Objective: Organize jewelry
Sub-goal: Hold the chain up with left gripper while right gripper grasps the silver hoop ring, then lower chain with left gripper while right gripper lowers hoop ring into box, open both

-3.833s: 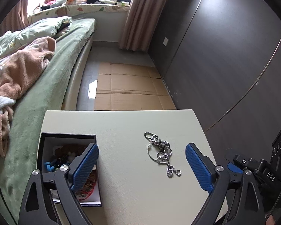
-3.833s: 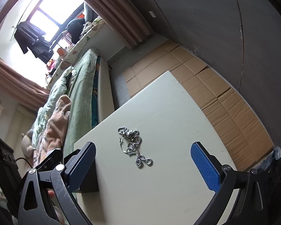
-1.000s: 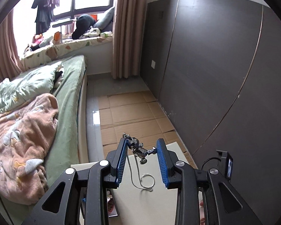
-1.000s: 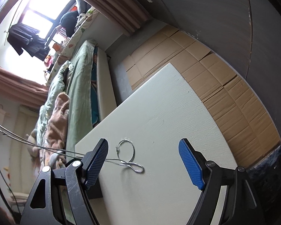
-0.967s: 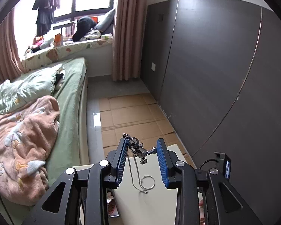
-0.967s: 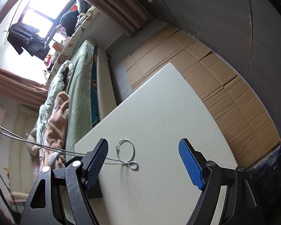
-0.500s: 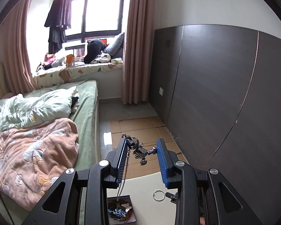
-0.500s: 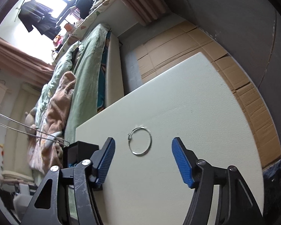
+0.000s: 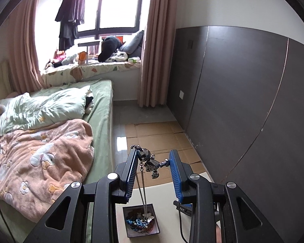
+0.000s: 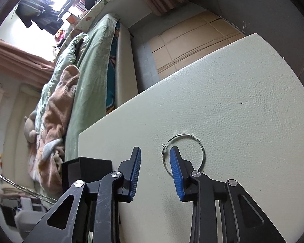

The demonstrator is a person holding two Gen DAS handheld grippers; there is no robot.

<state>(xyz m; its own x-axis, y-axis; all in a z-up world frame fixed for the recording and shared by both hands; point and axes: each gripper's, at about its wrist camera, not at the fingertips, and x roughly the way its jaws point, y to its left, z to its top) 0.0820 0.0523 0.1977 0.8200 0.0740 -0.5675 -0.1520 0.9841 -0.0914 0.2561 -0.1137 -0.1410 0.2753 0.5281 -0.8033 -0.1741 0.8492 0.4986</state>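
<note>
My left gripper (image 9: pixel 153 163) is shut on a silver chain necklace with a dark figure pendant (image 9: pixel 150 163), held high above the table. Its chain (image 9: pixel 142 192) hangs down into the black jewelry box (image 9: pixel 140 219) full of colourful pieces. My right gripper (image 10: pixel 155 162) is low over the white table (image 10: pixel 243 105), its jaws partly closed around the left rim of a thin silver hoop (image 10: pixel 184 152) lying flat. The hoop is not pinched. The box (image 10: pixel 85 170) shows left of the right gripper, and the chain (image 10: pixel 20 187) crosses the far left.
A bed with green and pink blankets (image 9: pixel 40 151) runs along the table's left side. Flattened cardboard (image 9: pixel 162 133) covers the floor beyond the table. A dark panelled wall (image 9: pixel 243 101) stands on the right. The table's far edge (image 10: pixel 192 64) is near.
My left gripper has risen and carried the necklace over the box, so the chain now dangles into it. My right gripper has narrowed and moved down onto the hoop left on the table.
</note>
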